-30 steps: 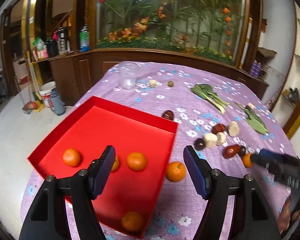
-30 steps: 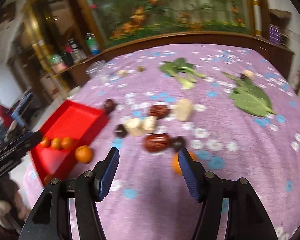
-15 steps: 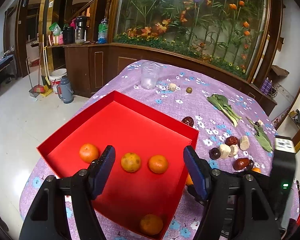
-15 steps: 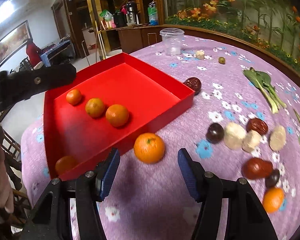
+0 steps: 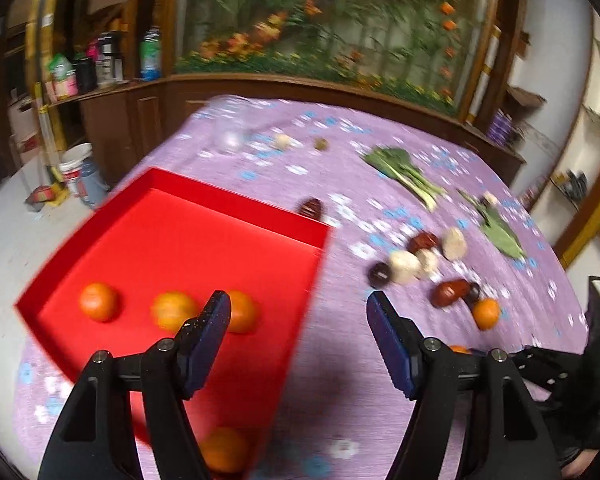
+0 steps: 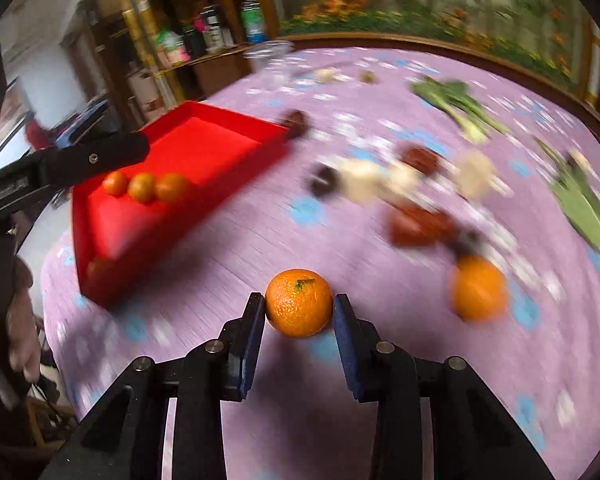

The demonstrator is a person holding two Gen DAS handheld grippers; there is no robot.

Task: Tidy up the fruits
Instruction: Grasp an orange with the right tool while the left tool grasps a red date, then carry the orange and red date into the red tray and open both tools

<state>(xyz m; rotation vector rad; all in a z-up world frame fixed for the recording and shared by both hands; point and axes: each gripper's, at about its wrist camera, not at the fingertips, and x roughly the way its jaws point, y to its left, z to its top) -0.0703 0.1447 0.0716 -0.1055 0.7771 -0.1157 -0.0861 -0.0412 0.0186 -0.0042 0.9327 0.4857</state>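
My right gripper [image 6: 299, 312] is shut on an orange tangerine [image 6: 299, 307] and holds it over the purple tablecloth [image 6: 420, 320], right of the red tray [image 6: 168, 208]. A second loose tangerine [image 6: 478, 294] lies to its right; it also shows in the left wrist view [image 5: 486, 313]. My left gripper [image 5: 298, 320] is open and empty above the tray's [image 5: 188, 240] right edge. The tray holds several tangerines [image 5: 98, 302], three in a row and one near the front corner [image 5: 224, 450].
Dark red dates [image 5: 450, 292], pale root pieces [image 5: 406, 266] and a dark round fruit [image 5: 379, 275] lie in a cluster right of the tray. Leafy greens [image 5: 404, 168] lie further back. A clear cup [image 5: 228, 132] stands at the far table edge. The view is motion-blurred.
My right gripper has closed on the tangerine that lay beside the tray and holds it. The left gripper has swung right, staying open.
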